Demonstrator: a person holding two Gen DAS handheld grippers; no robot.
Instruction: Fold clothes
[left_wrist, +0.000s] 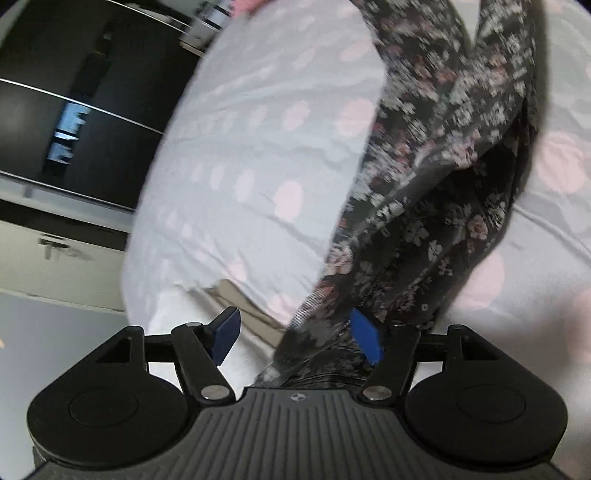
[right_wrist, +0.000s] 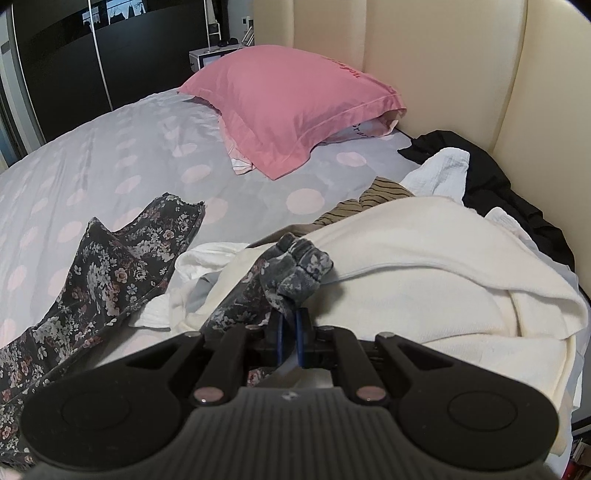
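Observation:
A dark floral garment lies stretched across the spotted grey bedsheet. In the left wrist view its lower end runs down between the blue pads, resting against the right one. My left gripper stands open, its pads wide apart and not pressing the cloth. In the right wrist view the same floral garment trails off to the left over the sheet, and a bunched corner of it sticks up from my right gripper, which is shut on it.
A pile of clothes sits to the right: a cream garment, a striped one, a white one and a black one. A pink pillow leans by the cream headboard. Dark wardrobe doors stand beyond the bed's edge.

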